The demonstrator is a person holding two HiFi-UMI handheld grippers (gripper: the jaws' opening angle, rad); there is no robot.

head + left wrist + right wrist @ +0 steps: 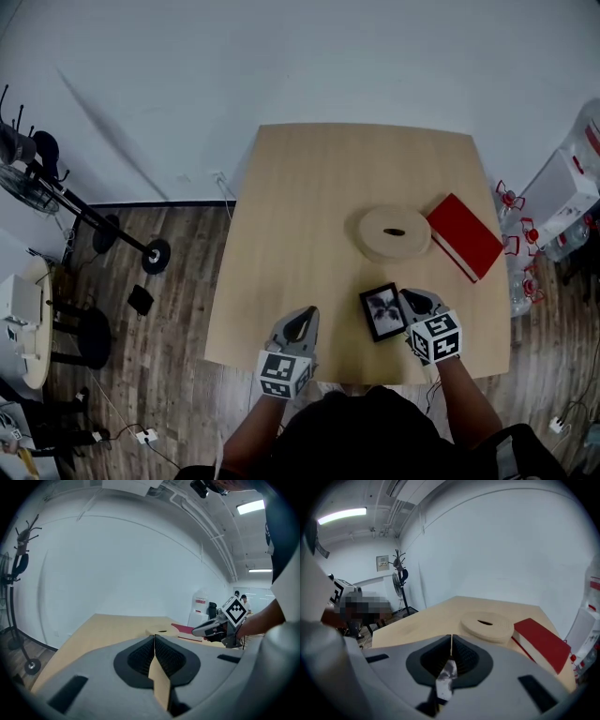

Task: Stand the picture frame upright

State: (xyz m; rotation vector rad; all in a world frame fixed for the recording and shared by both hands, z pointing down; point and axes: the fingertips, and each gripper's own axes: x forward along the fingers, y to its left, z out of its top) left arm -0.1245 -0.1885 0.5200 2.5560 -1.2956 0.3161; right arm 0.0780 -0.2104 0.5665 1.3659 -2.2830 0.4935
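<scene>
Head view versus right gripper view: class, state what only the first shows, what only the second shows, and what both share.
Only the head view: the left gripper, and the whole picture frame face up beside the right gripper. Only the right gripper view: the ceiling strip light and a close look at that gripper's jaws, closed together. Both: the table, the round wooden disc and the red book.
</scene>
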